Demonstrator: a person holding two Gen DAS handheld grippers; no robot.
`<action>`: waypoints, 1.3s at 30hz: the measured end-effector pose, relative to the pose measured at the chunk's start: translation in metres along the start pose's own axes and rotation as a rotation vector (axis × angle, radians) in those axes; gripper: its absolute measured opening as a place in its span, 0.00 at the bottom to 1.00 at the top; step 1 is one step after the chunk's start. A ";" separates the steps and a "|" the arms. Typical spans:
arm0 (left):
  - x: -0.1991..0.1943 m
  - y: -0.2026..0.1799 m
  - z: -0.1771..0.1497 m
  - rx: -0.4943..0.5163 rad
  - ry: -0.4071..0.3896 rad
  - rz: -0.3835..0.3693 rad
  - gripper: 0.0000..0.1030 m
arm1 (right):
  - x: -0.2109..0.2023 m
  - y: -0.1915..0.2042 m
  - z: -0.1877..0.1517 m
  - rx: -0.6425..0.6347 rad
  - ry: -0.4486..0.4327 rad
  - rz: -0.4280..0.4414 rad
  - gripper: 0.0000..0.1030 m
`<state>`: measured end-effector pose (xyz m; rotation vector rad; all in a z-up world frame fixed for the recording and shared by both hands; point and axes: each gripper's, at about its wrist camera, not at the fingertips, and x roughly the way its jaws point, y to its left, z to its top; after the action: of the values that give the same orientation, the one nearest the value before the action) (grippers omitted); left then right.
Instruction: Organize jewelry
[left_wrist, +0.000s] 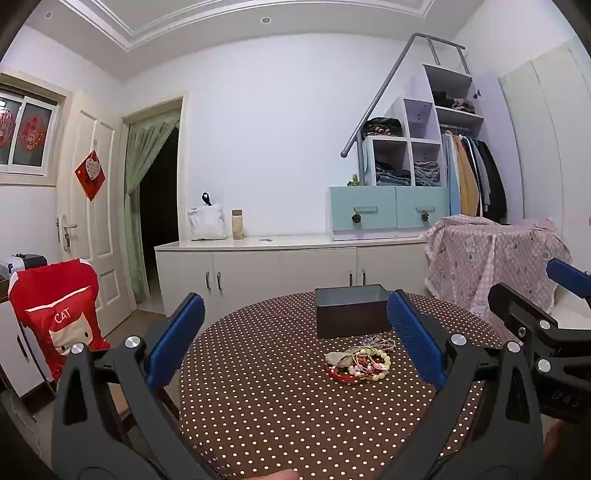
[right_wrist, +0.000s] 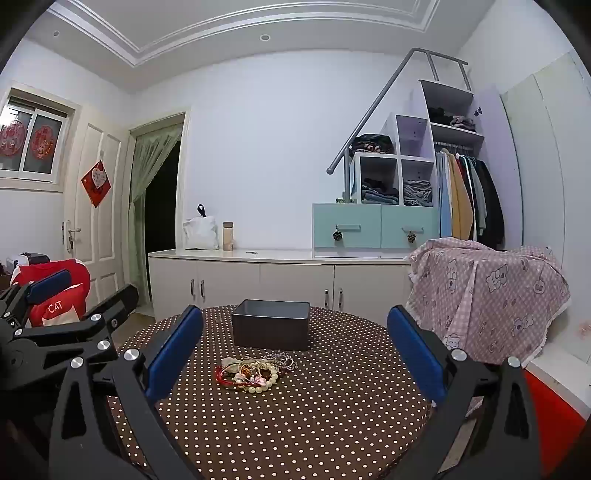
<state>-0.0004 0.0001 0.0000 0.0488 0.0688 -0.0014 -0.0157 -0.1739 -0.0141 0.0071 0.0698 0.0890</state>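
A tangled pile of jewelry (left_wrist: 360, 363) (right_wrist: 255, 371), with pale bead bracelets, red cords and a silvery chain, lies mid-table on the brown polka-dot cloth (left_wrist: 280, 406) (right_wrist: 314, 413). Just behind it stands a dark grey open box (left_wrist: 352, 312) (right_wrist: 271, 325). My left gripper (left_wrist: 295, 339) hovers level over the near side of the table, blue pads wide apart and nothing between them. My right gripper (right_wrist: 295, 347) is held the same way, open and empty, with the pile ahead of it to the left. Each gripper shows at the edge of the other's view.
The round table is small. A chair with a red "CAT" cover (left_wrist: 59, 314) stands to its left and a pink cloth-draped object (right_wrist: 487, 295) to its right. White low cabinets (left_wrist: 288, 269) line the far wall, with a white bag and a bottle on top.
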 end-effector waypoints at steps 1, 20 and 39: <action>0.000 0.000 0.000 0.000 0.001 -0.001 0.94 | 0.000 0.000 0.000 -0.002 0.000 0.000 0.93; 0.000 0.000 0.000 0.005 0.005 0.001 0.94 | 0.003 -0.002 -0.010 0.009 0.012 0.003 0.93; -0.001 0.008 -0.009 0.004 0.014 0.004 0.94 | 0.003 0.002 -0.008 0.015 0.037 -0.006 0.93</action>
<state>-0.0016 0.0081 -0.0085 0.0530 0.0825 0.0027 -0.0130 -0.1719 -0.0226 0.0200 0.1073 0.0829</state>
